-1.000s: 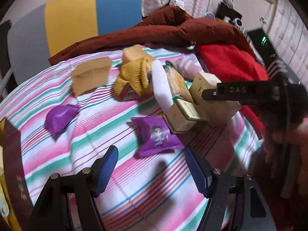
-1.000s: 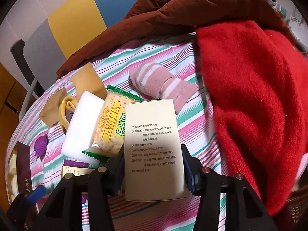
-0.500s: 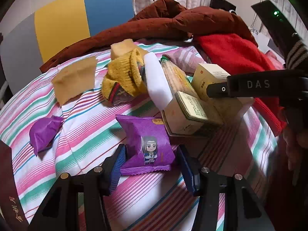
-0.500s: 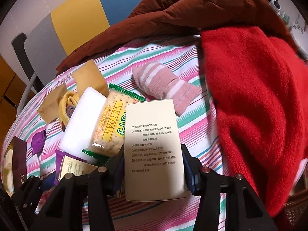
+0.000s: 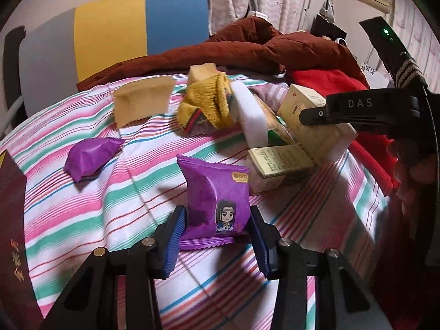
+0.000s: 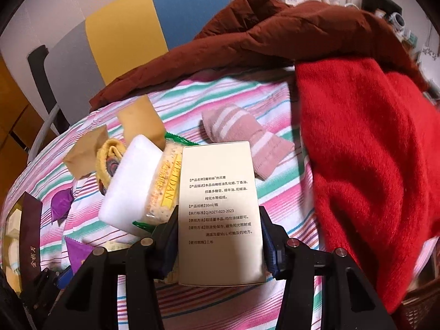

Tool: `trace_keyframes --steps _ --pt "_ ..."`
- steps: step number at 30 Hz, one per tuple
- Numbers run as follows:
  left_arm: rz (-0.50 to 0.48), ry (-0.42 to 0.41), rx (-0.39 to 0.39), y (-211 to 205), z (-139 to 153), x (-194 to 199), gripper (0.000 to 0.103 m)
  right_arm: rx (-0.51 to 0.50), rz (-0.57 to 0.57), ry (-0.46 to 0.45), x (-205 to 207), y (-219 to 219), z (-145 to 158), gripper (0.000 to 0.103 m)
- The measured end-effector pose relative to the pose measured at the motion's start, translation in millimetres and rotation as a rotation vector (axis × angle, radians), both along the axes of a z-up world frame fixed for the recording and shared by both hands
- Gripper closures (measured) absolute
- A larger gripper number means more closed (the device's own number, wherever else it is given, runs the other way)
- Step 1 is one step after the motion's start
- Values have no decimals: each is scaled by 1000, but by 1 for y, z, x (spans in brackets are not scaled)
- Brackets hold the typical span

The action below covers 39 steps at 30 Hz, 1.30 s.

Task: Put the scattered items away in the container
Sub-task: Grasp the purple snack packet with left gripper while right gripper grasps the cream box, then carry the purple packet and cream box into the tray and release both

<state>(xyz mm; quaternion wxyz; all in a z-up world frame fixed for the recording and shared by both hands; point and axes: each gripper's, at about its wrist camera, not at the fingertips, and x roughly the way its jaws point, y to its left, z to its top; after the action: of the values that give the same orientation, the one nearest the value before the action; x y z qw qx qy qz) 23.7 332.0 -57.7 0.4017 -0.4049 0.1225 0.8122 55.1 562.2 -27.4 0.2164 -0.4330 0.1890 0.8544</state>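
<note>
A purple snack packet (image 5: 217, 200) with a cartoon figure stands between the blue pads of my left gripper (image 5: 217, 236). Its jaws are closing and both pads touch the packet's sides. My right gripper (image 6: 218, 236) is shut on a tall cream box (image 6: 218, 209) printed with text, held over the striped cloth (image 5: 82, 220). In the left wrist view that box (image 5: 308, 104) shows at the right, behind a black finger (image 5: 357, 110). A woven basket (image 6: 420, 308) peeks in at the lower right of the right wrist view.
On the cloth lie a second purple packet (image 5: 90, 159), a yellow sock (image 5: 209, 104), a white block (image 5: 247, 115), a cracker pack (image 6: 165, 187), a small cream box (image 5: 277, 162), a pink sock (image 6: 242, 134) and tan bags (image 5: 143, 101). A red sweater (image 6: 371, 151) and brown jacket (image 6: 275, 27) are heaped behind.
My left gripper has come forward and down over the purple packet and narrowed from wide open until its pads meet the packet. The right gripper has kept its hold on the cream box.
</note>
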Motion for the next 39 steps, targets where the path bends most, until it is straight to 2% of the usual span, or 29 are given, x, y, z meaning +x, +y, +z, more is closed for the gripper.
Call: trace_keyframes --steps 6,10,17,26,28,33,39 --pt "33 -10 21 -16 4 -2 58 20 33 24 -5 -8 4 52" --pt "53 -21 63 -30 11 -3 58 35 54 52 -6 -13 10 52" --pt "65 27 125 -54 37 3 58 81 89 93 -5 -27 21 52" --pt "148 55 184 -104 66 -1 58 166 231 118 -12 -74 33 52" --pt "174 55 192 -117 70 -5 58 154 256 124 -13 -88 35 52" --pt "255 58 194 -154 76 -18 58 4 315 163 -26 -126 38 52" --pt "349 38 181 -194 71 -35 58 -56 439 177 -52 -186 46 52"
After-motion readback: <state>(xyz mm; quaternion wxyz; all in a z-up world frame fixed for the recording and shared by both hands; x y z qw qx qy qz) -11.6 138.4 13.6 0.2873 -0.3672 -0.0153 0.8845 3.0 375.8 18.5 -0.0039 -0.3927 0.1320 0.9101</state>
